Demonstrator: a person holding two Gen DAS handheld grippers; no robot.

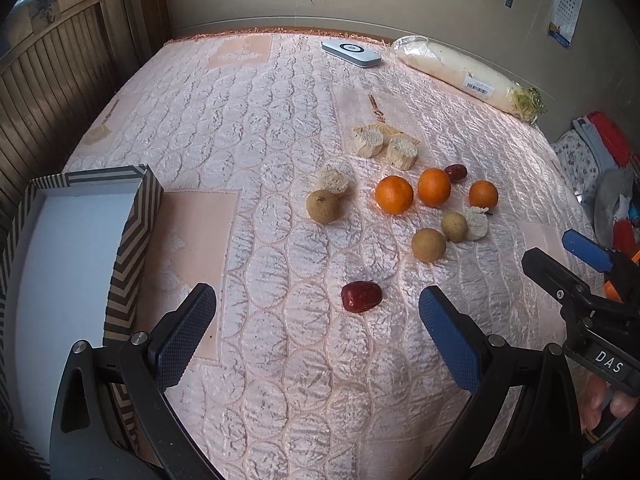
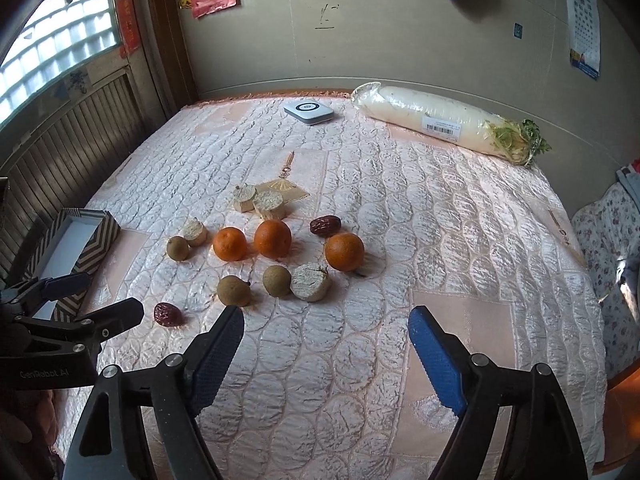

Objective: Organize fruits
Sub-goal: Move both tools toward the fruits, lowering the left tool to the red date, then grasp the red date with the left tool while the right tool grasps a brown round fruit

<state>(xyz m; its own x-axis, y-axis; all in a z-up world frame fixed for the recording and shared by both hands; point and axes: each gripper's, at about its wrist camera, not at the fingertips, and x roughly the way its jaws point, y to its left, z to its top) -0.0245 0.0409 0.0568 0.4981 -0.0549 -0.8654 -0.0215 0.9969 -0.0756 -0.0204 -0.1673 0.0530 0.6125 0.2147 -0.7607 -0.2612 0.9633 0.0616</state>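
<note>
Both grippers hover over a bed [image 1: 280,128] covered in a pink quilted spread. Left gripper [image 1: 318,304]: jaws wide apart, nothing between the pads; a red date [image 1: 361,296] lies on the spread in the gap ahead of them, untouched. Right gripper [image 2: 326,322]: jaws apart, nothing held, only bare quilt between them.

Fruit sits loose in a cluster mid-bed. Three oranges [image 2: 272,238] in a rough row. Three brown longans [image 2: 234,290]: one at the left end of the row, two just in front of the oranges. A second red date [image 2: 325,225] lies just behind the right-hand orange. Pale cut sugarcane pieces [image 2: 310,281] are scattered among them: one touching a front longan, one beside the left longan, two farther back.

A striped box [image 1: 136,216] with a white inside stands open at the bed's left edge, well apart from the cluster.

Along the far edge: a wrapped white radish [image 2: 440,120] and a flat white device [image 2: 308,111].
</note>
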